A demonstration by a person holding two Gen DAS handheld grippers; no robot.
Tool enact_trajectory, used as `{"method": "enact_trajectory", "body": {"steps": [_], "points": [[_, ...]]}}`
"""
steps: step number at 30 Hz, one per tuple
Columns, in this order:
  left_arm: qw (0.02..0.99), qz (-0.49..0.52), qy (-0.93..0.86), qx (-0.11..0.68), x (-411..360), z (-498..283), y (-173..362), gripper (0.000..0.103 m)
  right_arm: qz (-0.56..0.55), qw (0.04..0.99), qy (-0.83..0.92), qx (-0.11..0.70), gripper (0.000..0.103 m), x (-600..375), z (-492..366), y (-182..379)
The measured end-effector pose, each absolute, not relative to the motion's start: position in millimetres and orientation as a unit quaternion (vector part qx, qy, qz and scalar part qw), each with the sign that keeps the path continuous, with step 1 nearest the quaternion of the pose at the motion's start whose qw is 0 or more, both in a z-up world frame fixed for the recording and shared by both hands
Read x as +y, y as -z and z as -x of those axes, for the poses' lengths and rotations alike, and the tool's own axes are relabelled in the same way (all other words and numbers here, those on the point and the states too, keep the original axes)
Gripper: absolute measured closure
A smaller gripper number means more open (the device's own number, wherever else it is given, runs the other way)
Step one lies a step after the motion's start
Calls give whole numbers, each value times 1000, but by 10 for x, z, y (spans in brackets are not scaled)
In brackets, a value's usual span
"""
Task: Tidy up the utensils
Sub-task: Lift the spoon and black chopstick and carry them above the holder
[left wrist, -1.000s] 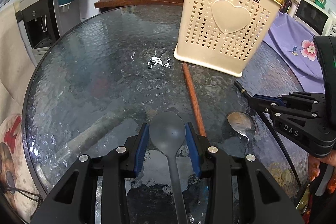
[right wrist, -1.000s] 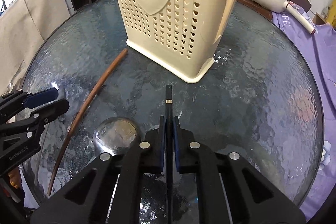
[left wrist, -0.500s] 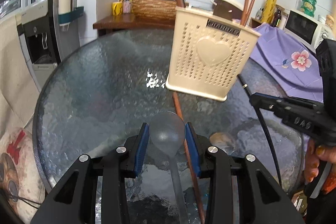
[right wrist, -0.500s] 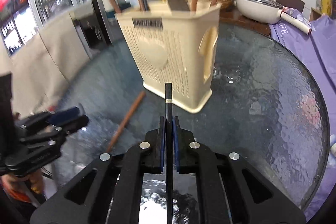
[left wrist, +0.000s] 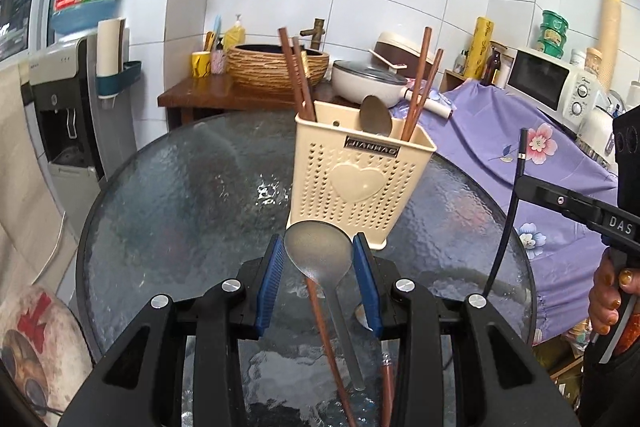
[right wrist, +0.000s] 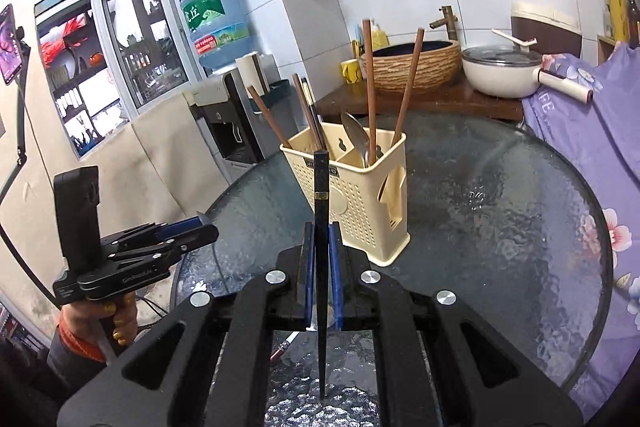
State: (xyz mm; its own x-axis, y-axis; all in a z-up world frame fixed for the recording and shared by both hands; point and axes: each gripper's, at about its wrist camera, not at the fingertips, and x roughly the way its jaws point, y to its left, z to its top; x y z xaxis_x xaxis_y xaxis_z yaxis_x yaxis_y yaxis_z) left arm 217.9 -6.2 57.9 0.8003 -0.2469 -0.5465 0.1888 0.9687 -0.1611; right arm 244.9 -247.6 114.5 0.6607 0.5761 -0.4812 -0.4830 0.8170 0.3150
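Observation:
My left gripper is shut on the bowl of a grey spoon, held above the round glass table. Just beyond it stands the cream perforated utensil holder. The holder contains brown chopsticks and a metal spoon. My right gripper is shut on a black chopstick that points up toward the holder. The right gripper and its chopstick also show at the right of the left wrist view. The left gripper shows at the left of the right wrist view.
A brown chopstick and a metal spoon lie on the glass under my left gripper. A purple flowered cloth covers the right side. Behind the table are a water dispenser, a woven basin and a white pan.
Both grippers have risen off the table with the grey spoon and the black chopstick. Both views have tilted up, so the holder's open top and the wall behind now show.

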Motion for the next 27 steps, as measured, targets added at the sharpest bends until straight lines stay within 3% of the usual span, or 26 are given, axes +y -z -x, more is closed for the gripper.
{"method": "enact_trajectory", "body": {"steps": [13,27], "points": [[949,54,134,280,-80,-2262,-802,68,-66,916,-292,266,95,-2411,-2404,-1452],[976,91,113,162,-135,-2951,-1984,68,-68,950,-263,153,95,-2301,-2841,-2703]]}}
